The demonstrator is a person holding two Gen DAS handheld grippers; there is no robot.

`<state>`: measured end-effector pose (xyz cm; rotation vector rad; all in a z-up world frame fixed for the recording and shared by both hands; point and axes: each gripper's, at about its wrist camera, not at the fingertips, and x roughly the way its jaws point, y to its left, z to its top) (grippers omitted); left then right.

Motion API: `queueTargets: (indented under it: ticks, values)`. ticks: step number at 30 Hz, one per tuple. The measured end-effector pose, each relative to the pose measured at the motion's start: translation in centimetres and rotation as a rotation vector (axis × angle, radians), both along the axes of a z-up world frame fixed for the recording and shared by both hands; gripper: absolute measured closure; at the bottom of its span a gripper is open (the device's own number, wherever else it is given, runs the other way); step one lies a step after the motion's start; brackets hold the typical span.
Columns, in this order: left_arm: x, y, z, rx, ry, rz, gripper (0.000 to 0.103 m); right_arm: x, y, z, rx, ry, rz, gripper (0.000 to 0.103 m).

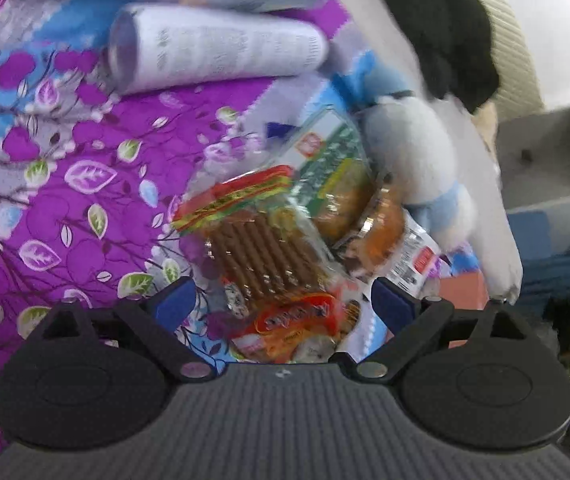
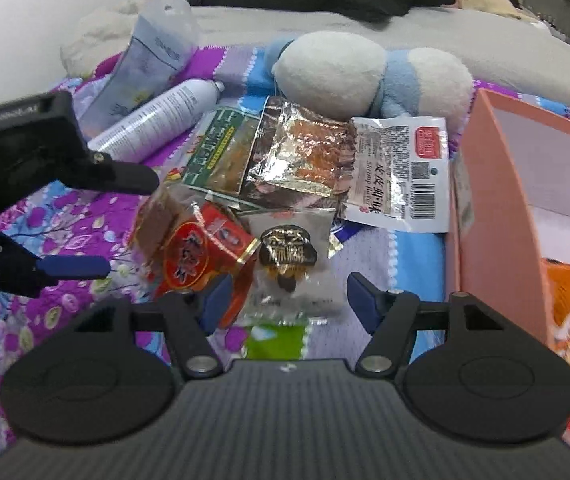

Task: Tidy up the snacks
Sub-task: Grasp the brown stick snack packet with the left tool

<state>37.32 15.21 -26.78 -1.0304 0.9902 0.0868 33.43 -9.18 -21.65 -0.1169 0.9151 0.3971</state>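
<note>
Above, both grippers (image 1: 283, 300) (image 2: 287, 298) hover spread over snack packets (image 2: 285, 168).

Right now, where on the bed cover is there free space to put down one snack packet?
Bare cover lies left of the snack pile, below the spray can. A smaller patch lies between the clear packet and the pink box. It is crowded from the pile up to the plush toy.
</note>
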Motion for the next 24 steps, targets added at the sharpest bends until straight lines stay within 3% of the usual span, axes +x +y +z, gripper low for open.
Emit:
queueTargets:
  ticks: [6, 12, 15, 24]
  values:
    - [1.2, -0.1, -1.5, -0.035, 0.009, 0.059, 0.007, 1.4, 0.2, -2.0, 0.003, 0.017, -0.002, 0.038]
    - [2.3, -1.7, -1.8, 0.059, 0.077, 0.041, 0.008, 2.0, 0.4, -3.2, 0.004, 0.039, 0.015, 0.036]
    - [2.0, -1.9, -1.9, 0.077, 0.065, 0.049, 0.009, 1.7, 0.2, -3.3, 0.008, 0.016, 0.025, 0.039]
    - [-0.3, -3.5, -1.5, 0.132, -0.008, -0.003, 0.031, -0.7, -1.5, -2.9, 0.031, -0.046, 0.014, 0.045]
